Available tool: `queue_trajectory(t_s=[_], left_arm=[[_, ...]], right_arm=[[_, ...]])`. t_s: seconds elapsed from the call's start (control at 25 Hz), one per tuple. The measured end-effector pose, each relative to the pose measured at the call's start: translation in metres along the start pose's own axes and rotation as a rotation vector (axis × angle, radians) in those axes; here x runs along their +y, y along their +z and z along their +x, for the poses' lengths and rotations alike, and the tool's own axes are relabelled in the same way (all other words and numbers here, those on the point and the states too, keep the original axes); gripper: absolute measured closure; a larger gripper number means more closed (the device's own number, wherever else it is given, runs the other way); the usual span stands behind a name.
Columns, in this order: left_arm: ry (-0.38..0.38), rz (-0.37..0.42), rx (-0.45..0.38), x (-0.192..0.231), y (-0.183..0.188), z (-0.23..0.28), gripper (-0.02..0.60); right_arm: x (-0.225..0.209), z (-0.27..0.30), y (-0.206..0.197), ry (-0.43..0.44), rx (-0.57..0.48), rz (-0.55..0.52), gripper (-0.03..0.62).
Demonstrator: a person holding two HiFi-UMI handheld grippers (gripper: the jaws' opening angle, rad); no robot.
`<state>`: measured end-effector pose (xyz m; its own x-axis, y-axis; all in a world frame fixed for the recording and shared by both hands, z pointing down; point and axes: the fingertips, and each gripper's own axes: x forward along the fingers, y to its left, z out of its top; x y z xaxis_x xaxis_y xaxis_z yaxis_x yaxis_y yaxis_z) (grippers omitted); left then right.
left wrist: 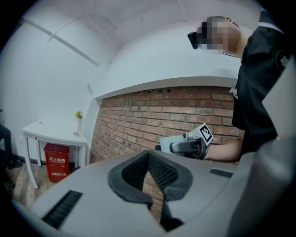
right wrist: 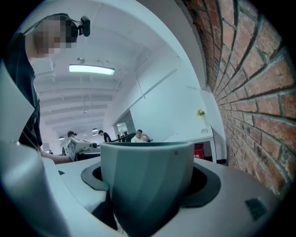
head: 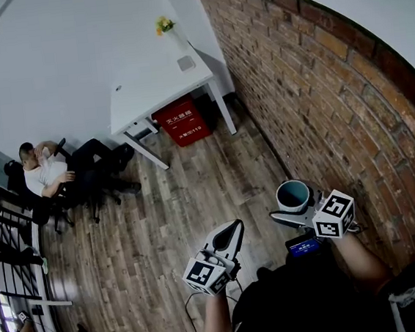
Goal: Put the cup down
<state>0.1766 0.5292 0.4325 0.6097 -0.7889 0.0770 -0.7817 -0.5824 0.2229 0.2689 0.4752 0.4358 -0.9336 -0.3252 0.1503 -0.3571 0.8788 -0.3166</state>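
A grey-green cup (head: 293,195) is held upright in my right gripper (head: 300,205), high over the wooden floor beside the brick wall. In the right gripper view the cup (right wrist: 147,183) fills the space between the jaws, which are shut on its lower body. My left gripper (head: 233,234) is lower and to the left in the head view, its jaws closed together with nothing between them. In the left gripper view, my left gripper (left wrist: 152,194) shows its dark pads touching, with my right gripper (left wrist: 185,146) beyond it.
A white table (head: 141,95) stands far ahead against the white wall, with a vase of yellow flowers (head: 165,26) on it and a red box (head: 183,121) beneath. A person sits on a chair (head: 57,177) at the left. The brick wall (head: 317,91) runs along the right.
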Motion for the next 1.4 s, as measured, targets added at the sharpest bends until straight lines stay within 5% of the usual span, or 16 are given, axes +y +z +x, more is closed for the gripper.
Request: queue_trajectory(t_s=[0.28, 0.6, 1.16, 1.4], left_arm=[[0.031, -0.006, -0.014, -0.001, -0.004, 0.022, 0.574], [0.047, -0.044, -0.005, 0.048, -0.011, 0.048, 0.574], [-0.066, -0.017, 0.037, 0.289, 0.022, 0.122, 0.574], [-0.049, -0.031, 0.048, 0.384, 0.039, 0.136, 0.574]], right_arm=[[-0.030, -0.004, 0.000, 0.015, 0.007, 0.004, 0.180], [-0.073, 0.032, 0.007, 0.018, 0.031, 0.013, 0.180], [-0.212, 0.224, 0.075, -0.096, -0.025, 0.015, 0.180], [-0.251, 0.301, 0.098, -0.116, -0.024, 0.020, 0.180]])
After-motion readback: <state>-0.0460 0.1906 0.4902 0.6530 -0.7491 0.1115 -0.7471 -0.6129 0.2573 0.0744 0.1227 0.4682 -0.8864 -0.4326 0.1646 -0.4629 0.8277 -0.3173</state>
